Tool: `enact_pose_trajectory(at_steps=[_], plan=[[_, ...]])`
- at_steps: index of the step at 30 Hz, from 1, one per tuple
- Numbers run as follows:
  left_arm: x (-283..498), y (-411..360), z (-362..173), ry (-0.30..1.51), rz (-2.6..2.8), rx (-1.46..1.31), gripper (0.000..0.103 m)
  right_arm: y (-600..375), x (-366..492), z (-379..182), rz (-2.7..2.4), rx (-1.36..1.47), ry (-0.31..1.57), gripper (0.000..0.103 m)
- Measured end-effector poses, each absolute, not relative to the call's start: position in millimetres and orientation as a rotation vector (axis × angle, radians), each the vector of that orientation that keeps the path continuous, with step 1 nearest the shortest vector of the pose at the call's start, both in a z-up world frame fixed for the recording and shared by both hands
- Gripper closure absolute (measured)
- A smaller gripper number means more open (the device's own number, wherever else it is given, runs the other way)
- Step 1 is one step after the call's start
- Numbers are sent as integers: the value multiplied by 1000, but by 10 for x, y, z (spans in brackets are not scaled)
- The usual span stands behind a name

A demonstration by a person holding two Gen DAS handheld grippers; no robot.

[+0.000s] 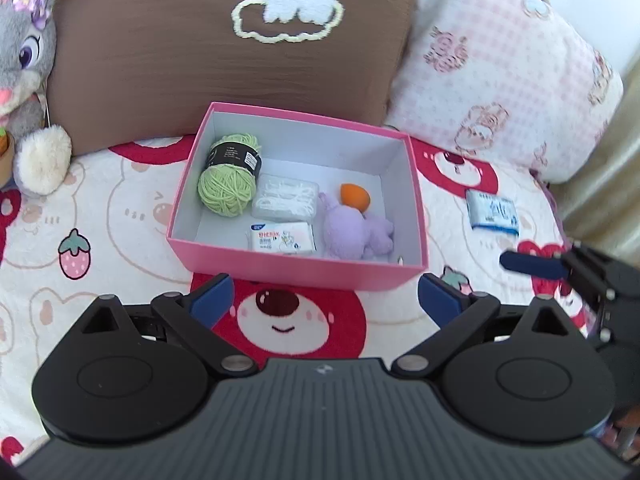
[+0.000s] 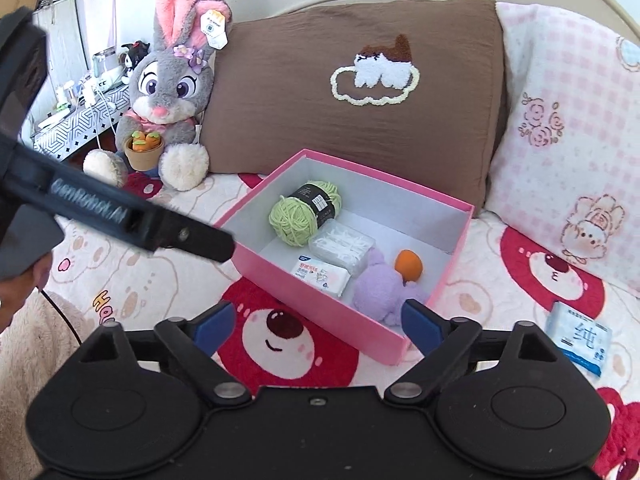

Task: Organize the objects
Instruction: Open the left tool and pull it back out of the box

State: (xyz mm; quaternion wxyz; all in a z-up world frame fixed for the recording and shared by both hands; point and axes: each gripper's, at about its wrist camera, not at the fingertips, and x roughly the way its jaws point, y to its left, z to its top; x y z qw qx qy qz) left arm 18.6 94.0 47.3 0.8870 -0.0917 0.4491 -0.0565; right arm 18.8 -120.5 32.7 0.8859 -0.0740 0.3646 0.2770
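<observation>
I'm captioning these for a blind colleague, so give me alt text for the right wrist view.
An open pink box on a bear-print blanket holds green yarn, a clear packet, a tissue pack, a purple plush and an orange ball. The right gripper, jaws open, is empty; another tissue pack lies outside.
</observation>
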Motion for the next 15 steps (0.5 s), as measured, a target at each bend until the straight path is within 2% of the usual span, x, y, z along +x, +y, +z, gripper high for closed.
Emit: enact_pose_trajectory(at_steps=[3,15], plan=[[29,825,531,909,-126,-126,0,-1266,137,354,557,-153,771,9],[-197,449,431,951,-179,-72,0,-1559,-190,375,550,-200,765,9]])
